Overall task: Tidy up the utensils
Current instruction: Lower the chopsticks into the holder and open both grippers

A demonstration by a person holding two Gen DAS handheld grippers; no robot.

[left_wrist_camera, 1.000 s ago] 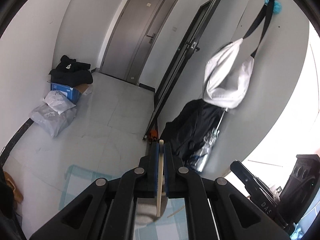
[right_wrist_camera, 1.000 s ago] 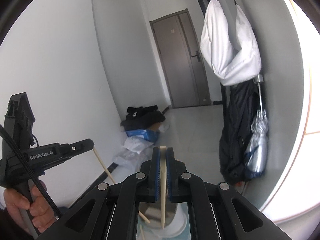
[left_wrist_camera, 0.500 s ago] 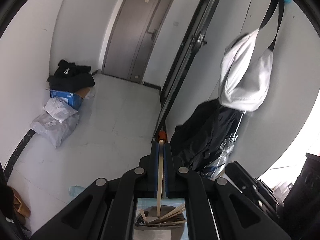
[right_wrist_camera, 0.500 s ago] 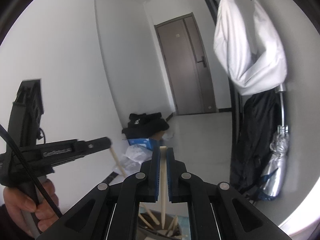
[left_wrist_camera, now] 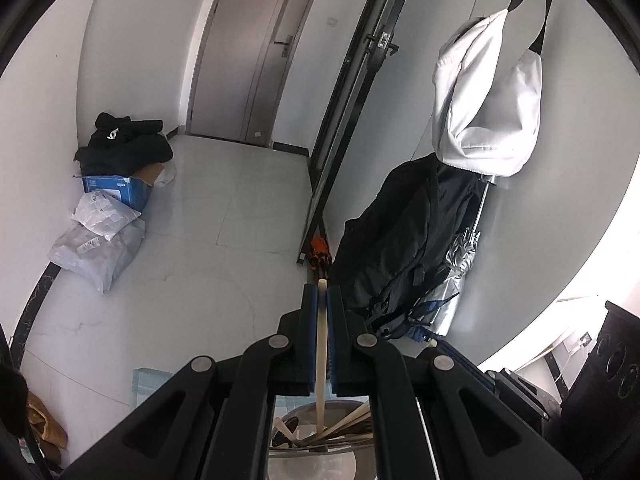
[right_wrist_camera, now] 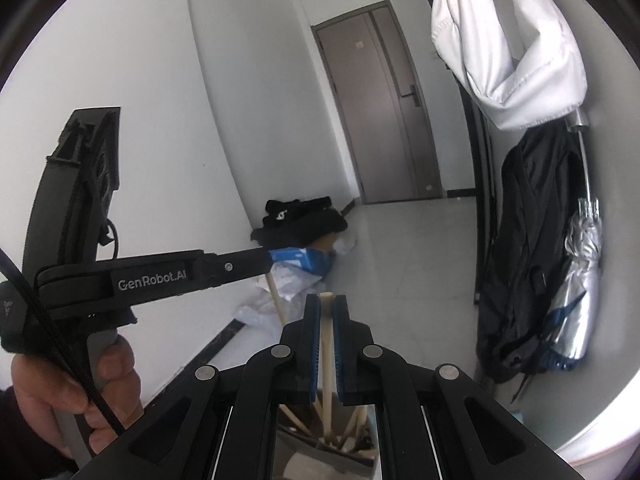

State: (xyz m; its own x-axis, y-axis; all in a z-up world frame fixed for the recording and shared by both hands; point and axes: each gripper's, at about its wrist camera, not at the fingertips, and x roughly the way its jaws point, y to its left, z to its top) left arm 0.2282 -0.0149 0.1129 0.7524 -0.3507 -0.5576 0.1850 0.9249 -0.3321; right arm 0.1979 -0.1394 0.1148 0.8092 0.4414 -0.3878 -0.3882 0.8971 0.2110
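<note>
Since a second ago both wrist views have tilted up toward the grey hallway door (left_wrist_camera: 256, 52), and the round grey utensil holder (left_wrist_camera: 320, 446) has come into sight at 6 o'clock, several wooden sticks already leaning inside it. The left gripper (left_wrist_camera: 321, 300) stays clamped on a pale wooden chopstick (left_wrist_camera: 321, 356) whose lower end now reaches into the holder. The right gripper (right_wrist_camera: 327, 312) grips another pale chopstick (right_wrist_camera: 327, 360), likewise dipping in. Both look ready for release, I judge.
</note>
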